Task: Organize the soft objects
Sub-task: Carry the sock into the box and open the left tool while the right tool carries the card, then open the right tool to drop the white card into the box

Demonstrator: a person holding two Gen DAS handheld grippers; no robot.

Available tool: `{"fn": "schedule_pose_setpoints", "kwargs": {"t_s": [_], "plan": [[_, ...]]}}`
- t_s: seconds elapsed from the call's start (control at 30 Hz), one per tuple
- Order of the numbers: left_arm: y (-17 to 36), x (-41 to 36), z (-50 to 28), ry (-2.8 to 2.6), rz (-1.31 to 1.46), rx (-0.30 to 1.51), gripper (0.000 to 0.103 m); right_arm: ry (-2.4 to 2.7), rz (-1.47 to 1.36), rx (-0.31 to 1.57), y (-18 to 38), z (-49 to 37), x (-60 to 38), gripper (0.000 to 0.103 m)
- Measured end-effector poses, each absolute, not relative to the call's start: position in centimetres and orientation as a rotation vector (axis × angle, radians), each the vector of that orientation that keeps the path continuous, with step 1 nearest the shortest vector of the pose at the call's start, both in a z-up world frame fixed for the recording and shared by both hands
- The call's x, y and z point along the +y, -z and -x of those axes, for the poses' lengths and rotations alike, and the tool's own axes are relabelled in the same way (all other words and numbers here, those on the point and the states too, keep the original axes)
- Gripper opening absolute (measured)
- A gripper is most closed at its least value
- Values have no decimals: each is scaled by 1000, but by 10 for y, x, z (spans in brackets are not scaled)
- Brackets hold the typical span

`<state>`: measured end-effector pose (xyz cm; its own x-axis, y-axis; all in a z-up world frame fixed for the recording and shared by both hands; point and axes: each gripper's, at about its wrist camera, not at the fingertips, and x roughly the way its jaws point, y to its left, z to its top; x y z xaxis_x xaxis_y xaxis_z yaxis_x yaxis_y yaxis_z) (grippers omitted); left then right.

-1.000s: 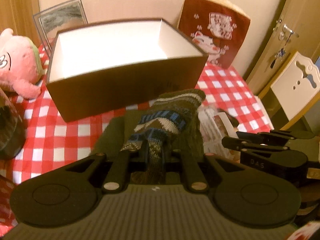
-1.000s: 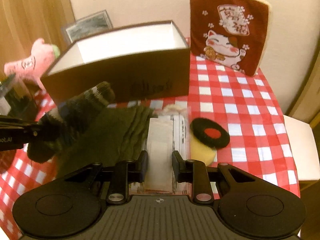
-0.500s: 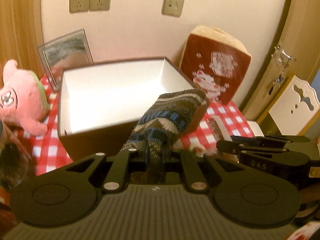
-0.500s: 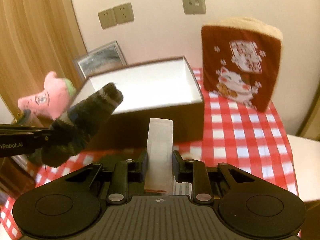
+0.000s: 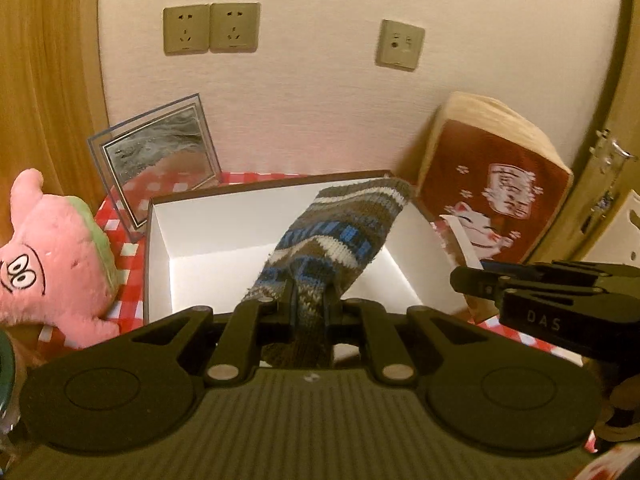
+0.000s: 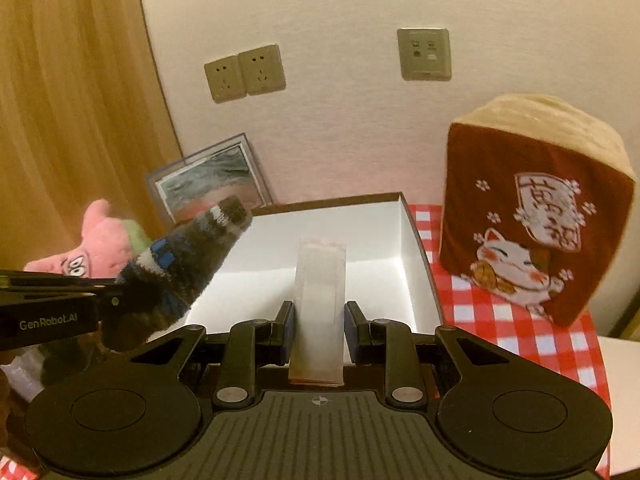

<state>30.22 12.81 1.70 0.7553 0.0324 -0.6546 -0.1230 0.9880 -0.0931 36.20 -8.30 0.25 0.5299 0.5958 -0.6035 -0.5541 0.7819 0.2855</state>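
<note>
My left gripper is shut on a striped knitted sock, which sticks out forward and up over the open brown box with a white inside. In the right wrist view the same sock shows at the left, held by the left gripper. My right gripper is shut on a flat clear packet, held upright in front of the box. The right gripper also appears at the right of the left wrist view with the packet's tip.
A pink plush toy lies left of the box on the red checked cloth. A red cat cushion leans on the wall at the right. A picture frame stands behind the box. A wooden door is at far right.
Both grippers have risen and come up to the box with the sock and the packet still held. The box now lies lower in view, its white inside exposed.
</note>
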Motion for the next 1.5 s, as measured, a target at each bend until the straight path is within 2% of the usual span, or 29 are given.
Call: {"fn": "schedule_pose_setpoints", "kwargs": {"t_s": [0.37,0.5,0.53,0.6,1.03,1.1,1.13,1.17,1.2,1.5], "plan": [[13,145,-356,-121,145,779,13,-674,-43,779,19,-410,-58,27],[28,148,-369,-109,154,826,22,-670,-27,795,27,-418,-52,27],[32,149,-371,-111,155,839,28,-669,-25,797,29,-420,-51,27],[36,151,-373,-112,162,853,33,-667,-19,807,33,-422,-50,27],[35,155,-369,-121,167,879,34,-648,-22,808,38,-425,-48,27],[33,155,-367,-125,165,875,34,-652,-47,803,37,-427,-49,32],[32,154,-366,-127,165,874,35,-644,-60,801,36,-428,-50,47],[31,155,-365,-128,167,873,35,-637,-71,795,35,-428,-51,65],[30,155,-363,-127,169,871,35,-636,-83,786,33,-428,-53,70],[23,154,-326,-114,196,871,40,-639,-135,750,14,-415,-85,73]]}}
